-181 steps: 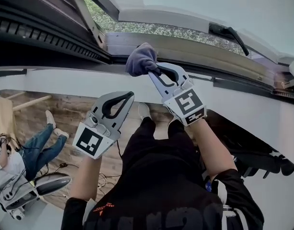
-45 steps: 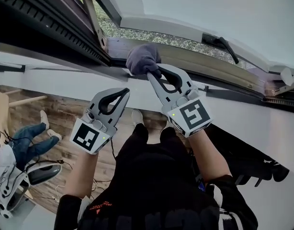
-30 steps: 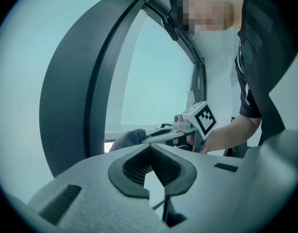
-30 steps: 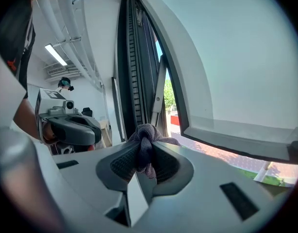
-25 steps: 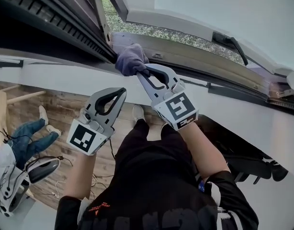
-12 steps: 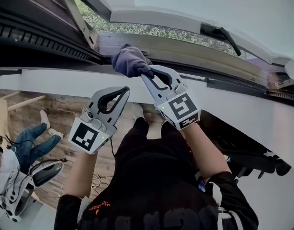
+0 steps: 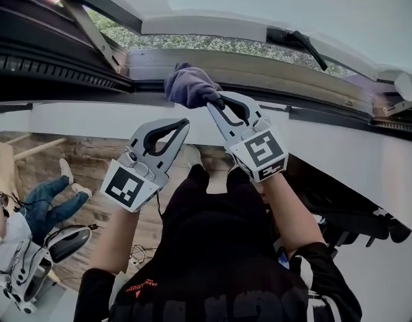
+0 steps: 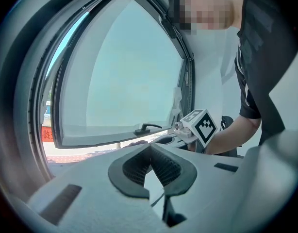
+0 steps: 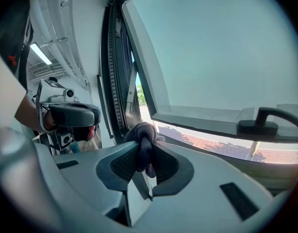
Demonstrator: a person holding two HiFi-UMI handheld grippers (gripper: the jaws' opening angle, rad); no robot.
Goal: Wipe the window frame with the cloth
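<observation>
A dark grey-blue cloth [image 7: 188, 86] [image 9: 142, 131] is clamped between the jaws of the right gripper [image 7: 217, 103] [image 9: 145, 149]. The jaws are closed on a bunched fold of it, and the rest of the cloth is seen bulging out beyond the jaw tips. The bundle is held against the lower rail of the window frame [image 7: 273, 67] [image 9: 285, 171], close to the frame's left corner, where a slanted metal stay [image 7: 92, 32] is fixed. Whether the cloth is pressed firmly on the rail or only touching it cannot be told.

The left gripper [image 7: 184, 123] [image 8: 150, 148] is held below the window frame and to the left of the cloth, apart from both. Its jaws are brought together at the tips and nothing is held between them.

The opened sash is seen above the window frame, with its pale glass pane [image 7: 273, 5] [image 9: 212, 57] tilted outward. A black handle [image 7: 294, 39] [image 9: 258, 124] [image 8: 146, 128] is mounted on the sash's lower edge, to the right of the cloth. Greenery is visible through the gap between sash and frame.

A white ledge [image 7: 78, 116] is seen running just beneath the window frame. Far below the frame, at its left end, the jeans-clad legs of a seated person [image 7: 55, 196] are seen on a wooden floor.
</observation>
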